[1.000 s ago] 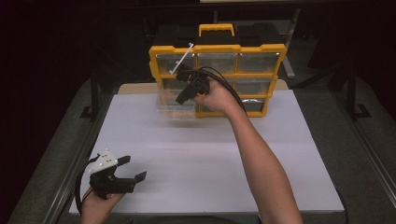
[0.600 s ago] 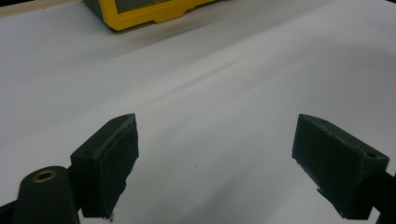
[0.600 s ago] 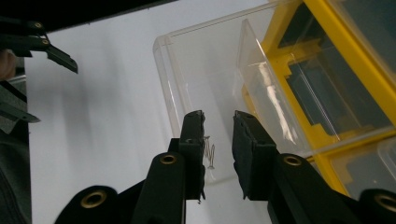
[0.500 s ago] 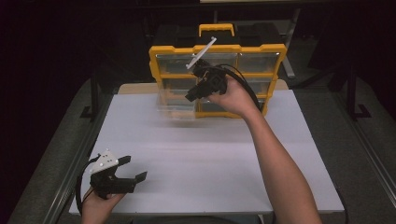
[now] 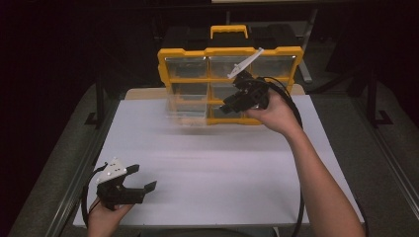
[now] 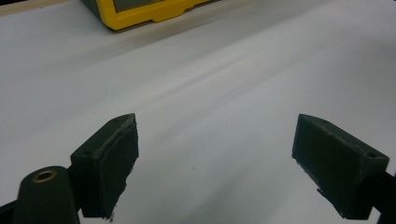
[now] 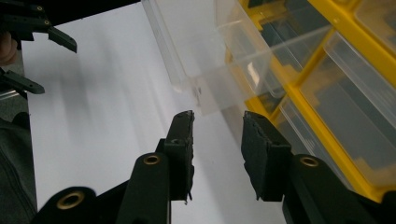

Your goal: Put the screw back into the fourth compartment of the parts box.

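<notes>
Your right hand-held gripper (image 7: 217, 123) has just been opening, and nothing sits between its jaws now: they stand part-spread just short of the clear drawer (image 7: 205, 56), which juts out of the yellow organizer (image 5: 230, 52) at the left of its middle row. In the high view that drawer (image 5: 187, 111) hangs out over the white bench (image 5: 212, 168), partly pulled and not yet free of its slot.

To finish the step well, judge first whether you want the drawer out or only open. If out, come back square to its front lip, close the pads on the small tab at the middle of the lip (not on a corner, which would likely twist the thin plastic), and draw straight along the slot. Keep the pull level so the drawer does not tip as it leaves the frame. The organizer stands upright and could shift or tilt toward you, so pull slowly.

Your left hand-held gripper (image 5: 129, 183) rests near the front left corner of the bench, jaws spread wide and empty; it is free to steady the frame.

No brand, label or writing can be read on anything here.
</notes>
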Motion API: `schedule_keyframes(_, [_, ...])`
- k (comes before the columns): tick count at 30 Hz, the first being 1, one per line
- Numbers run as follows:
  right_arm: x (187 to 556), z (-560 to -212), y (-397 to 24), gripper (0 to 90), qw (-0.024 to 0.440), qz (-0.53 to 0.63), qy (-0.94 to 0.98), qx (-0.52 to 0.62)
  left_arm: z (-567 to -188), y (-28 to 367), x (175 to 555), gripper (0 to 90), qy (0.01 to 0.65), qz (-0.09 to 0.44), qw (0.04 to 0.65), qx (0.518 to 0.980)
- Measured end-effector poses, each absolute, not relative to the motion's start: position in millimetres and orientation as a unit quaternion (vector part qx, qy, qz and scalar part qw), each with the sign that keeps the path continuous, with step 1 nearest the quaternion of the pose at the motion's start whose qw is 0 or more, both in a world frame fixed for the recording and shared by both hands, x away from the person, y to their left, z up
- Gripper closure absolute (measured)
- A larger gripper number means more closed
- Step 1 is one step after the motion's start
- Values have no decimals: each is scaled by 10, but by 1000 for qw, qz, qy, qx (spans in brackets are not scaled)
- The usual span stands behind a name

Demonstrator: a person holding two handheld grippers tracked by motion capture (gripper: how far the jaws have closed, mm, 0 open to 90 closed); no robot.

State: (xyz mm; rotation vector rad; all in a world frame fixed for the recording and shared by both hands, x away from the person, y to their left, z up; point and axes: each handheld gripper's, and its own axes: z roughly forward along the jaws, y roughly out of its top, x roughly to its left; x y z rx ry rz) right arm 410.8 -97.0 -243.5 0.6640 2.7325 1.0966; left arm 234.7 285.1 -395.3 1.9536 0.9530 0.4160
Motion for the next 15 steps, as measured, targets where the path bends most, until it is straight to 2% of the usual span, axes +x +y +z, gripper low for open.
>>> schedule_keyframes(15, [3762,-2750,-1447,538,70,368,892,254,-3945,2871,2364,142,388,169,447,788])
